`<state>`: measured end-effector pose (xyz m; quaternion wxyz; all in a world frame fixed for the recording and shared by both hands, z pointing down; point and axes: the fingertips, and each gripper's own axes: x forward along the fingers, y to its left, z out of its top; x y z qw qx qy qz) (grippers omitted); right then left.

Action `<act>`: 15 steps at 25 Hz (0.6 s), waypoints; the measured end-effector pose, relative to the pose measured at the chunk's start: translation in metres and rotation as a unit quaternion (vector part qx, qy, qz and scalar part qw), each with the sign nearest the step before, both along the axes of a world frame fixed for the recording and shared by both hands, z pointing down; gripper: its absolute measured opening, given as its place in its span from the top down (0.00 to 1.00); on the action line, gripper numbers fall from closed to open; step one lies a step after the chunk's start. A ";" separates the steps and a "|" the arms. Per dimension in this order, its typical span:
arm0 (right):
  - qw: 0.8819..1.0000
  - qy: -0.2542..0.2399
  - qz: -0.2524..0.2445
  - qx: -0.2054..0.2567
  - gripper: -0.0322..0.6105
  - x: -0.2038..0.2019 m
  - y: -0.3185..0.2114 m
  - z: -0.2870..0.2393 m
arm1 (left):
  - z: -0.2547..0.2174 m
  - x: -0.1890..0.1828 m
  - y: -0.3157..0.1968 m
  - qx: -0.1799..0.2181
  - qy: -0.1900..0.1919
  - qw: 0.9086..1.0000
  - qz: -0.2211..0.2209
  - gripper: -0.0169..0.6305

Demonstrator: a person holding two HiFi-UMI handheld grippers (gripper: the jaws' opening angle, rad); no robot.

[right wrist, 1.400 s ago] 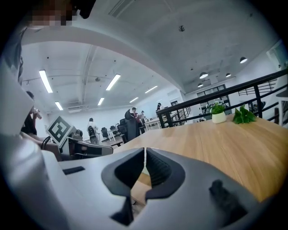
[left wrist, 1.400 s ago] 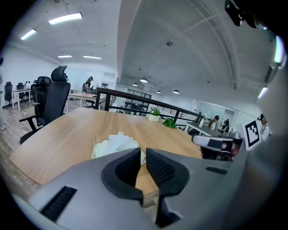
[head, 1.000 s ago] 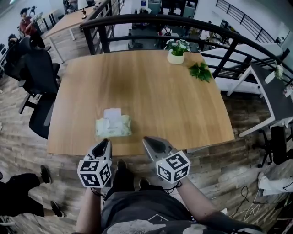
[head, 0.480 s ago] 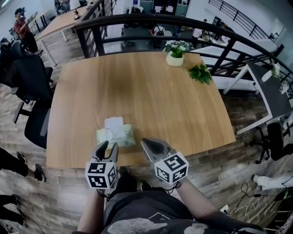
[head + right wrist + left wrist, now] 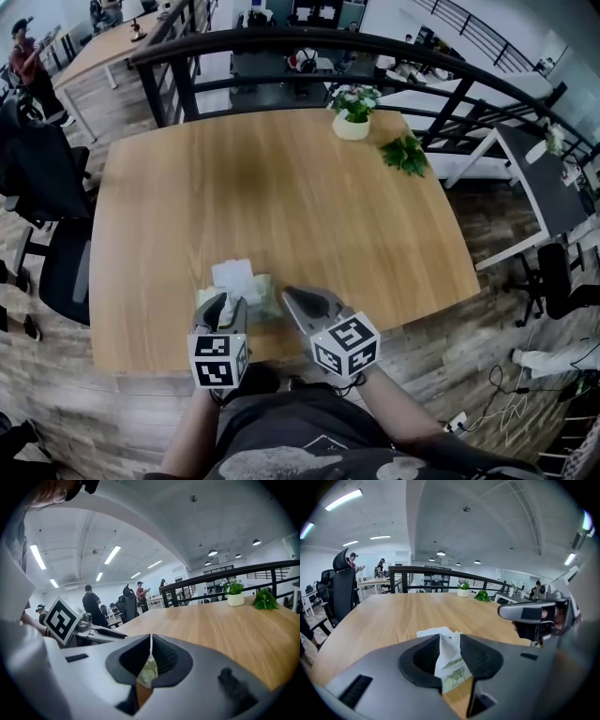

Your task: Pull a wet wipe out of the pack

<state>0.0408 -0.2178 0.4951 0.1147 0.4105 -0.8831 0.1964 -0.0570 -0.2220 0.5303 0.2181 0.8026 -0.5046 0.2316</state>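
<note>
Wet wipe pack [image 5: 251,291] is lying near the bench [image 5: 281,187] front edge. Left gripper [image 5: 223,306] jaws have just been opening and are standing spread, gripping nothing, with the pack just ahead. Right gripper [image 5: 292,298] jaws are pressing together, empty.

No text, brand or number can be read. Print on the wet wipe pack [image 5: 261,296] is too small to be made out. Only black-and-white square patterns are shown on the left cube [image 5: 217,361] and right cube [image 5: 344,345].
</note>
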 end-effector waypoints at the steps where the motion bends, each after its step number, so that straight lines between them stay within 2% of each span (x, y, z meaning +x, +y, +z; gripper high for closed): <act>1: 1.000 0.003 -0.002 -0.003 0.91 -0.002 -0.004 0.002 | 0.001 -0.003 -0.003 -0.004 -0.002 1.000 -0.001 0.77; 5: 0.999 0.026 -0.020 -0.011 0.91 -0.014 -0.013 0.010 | 0.013 -0.011 -0.004 -0.045 0.012 0.999 0.004 0.77; 8: 0.998 0.055 -0.043 -0.012 0.91 -0.028 -0.016 0.014 | 0.016 -0.017 -0.002 -0.059 0.025 0.998 0.012 0.78; 11: 0.996 0.064 -0.056 -0.016 0.91 -0.038 -0.020 0.014 | 0.012 -0.024 -0.002 -0.060 0.037 0.997 0.016 0.89; 15: 0.993 0.085 -0.079 -0.025 0.91 -0.051 -0.021 0.019 | 0.007 -0.033 -0.002 -0.061 0.056 0.996 0.025 0.94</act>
